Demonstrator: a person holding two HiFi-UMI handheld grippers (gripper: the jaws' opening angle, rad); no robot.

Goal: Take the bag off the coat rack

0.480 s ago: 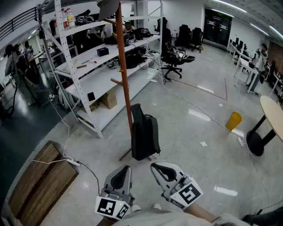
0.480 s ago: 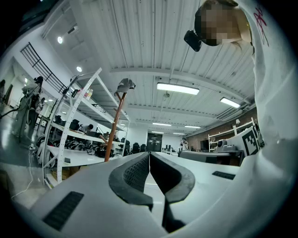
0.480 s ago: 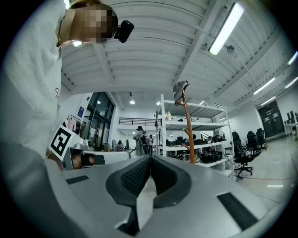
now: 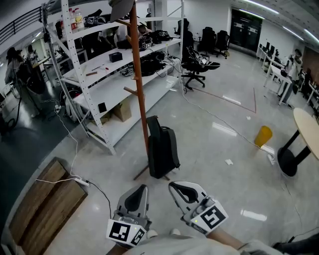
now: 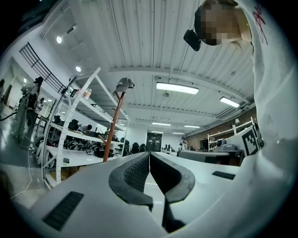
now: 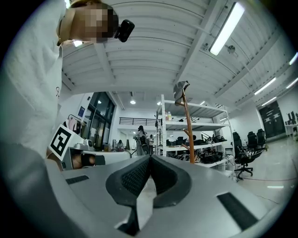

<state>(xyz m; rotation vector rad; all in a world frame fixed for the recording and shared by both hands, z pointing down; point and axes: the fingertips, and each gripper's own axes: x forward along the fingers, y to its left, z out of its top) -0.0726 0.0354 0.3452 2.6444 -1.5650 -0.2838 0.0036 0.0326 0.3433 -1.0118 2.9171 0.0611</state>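
Note:
A dark grey backpack [image 4: 162,147] stands upright on the floor, leaning against the foot of the brown coat rack [image 4: 141,94]. A grey hat [image 4: 121,6] sits on top of the rack. Both grippers hang low near my body, well short of the bag. The left gripper [image 4: 142,189] is shut with nothing between its jaws, and so is the right gripper [image 4: 172,185]. In the left gripper view the shut left gripper [image 5: 149,154] points toward the rack's pole [image 5: 114,123]. The right gripper view shows the shut right gripper [image 6: 150,157] with the pole [image 6: 187,130] to its right. The bag is hidden in both gripper views.
White metal shelving [image 4: 104,74] loaded with gear stands behind the rack. A wooden pallet [image 4: 42,204] and a white cable [image 4: 75,159] lie on the floor at left. A yellow bin [image 4: 263,135], a round table [image 4: 306,132] and office chairs [image 4: 197,67] are at the right.
The head view has shifted very slightly. The bag still rests on the floor by the rack and both grippers stay shut in about the same place.

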